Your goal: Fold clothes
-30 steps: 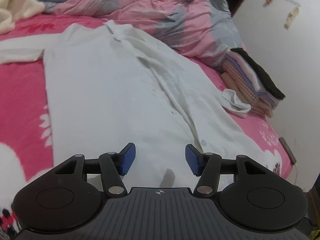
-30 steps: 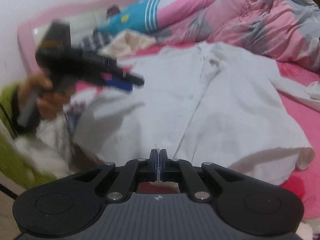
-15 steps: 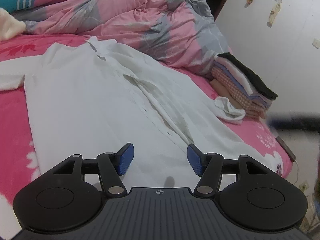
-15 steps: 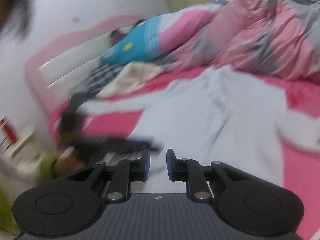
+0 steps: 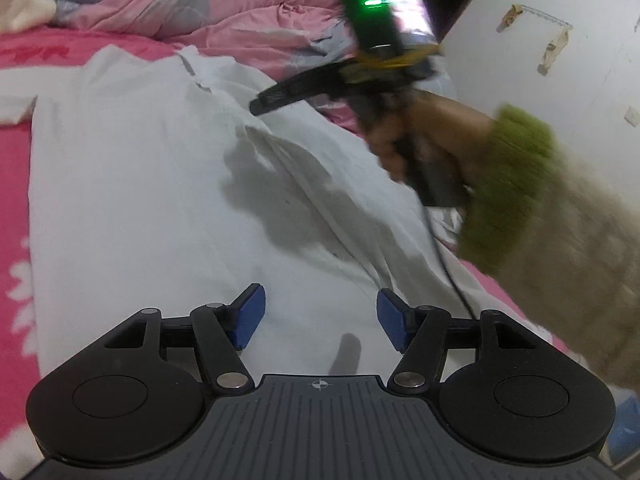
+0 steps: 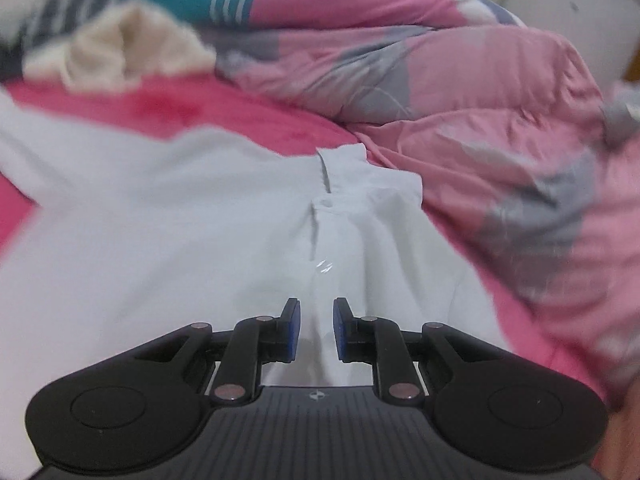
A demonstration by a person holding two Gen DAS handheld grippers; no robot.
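White shirt (image 5: 132,184) lies spread flat on the bed (image 5: 16,216); both hand-held grippers, left (image 5: 320,320) and right (image 6: 316,330), hover empty, jaws apart; folding needs an edge gripped.

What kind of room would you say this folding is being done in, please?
Most likely a bedroom: the white shirt lies spread on a bed with a pink sheet, a rumpled pink-and-grey quilt behind it.
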